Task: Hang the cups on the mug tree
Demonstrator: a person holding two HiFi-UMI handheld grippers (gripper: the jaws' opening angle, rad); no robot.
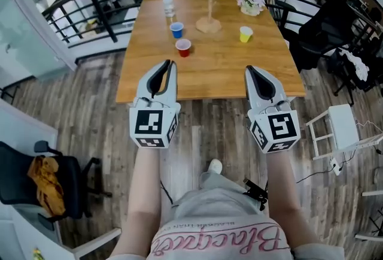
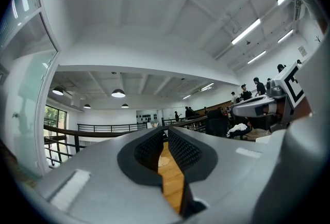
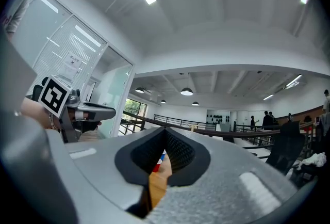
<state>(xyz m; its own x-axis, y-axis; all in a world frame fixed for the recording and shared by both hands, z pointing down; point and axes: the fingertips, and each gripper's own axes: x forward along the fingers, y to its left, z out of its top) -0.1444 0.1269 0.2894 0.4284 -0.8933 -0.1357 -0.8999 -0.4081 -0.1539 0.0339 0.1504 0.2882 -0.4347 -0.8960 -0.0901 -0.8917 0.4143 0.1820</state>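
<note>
Nearest the lens: the person's shirt [image 1: 221,238] with pink lettering, and bare forearms leading up to the marker cubes. Left gripper [image 1: 170,63]: fingers drawn together with the tips meeting, and nothing between them. Only a thin strip of the wooden table [image 1: 221,76] shows through the gap lower down. Right gripper [image 1: 248,68]: fingers closed and empty. Both grippers are held over the near part of the table and touch nothing. The red cup [image 1: 184,48] stands upright just ahead of the left fingertips, slightly to their right. The blue cup [image 1: 176,30] stands just beyond it. The yellow cup [image 1: 245,34] stands straight ahead of the right fingertips, apart from them. The mug tree [image 1: 209,10] stands upright farther out, between the lines of the two grippers and past all three cups. All three cups sit on the table top. A pot of flowers [image 1: 251,3] stands beyond the yellow cup, and a pale cup [image 1: 169,6] beyond the blue one.
</note>
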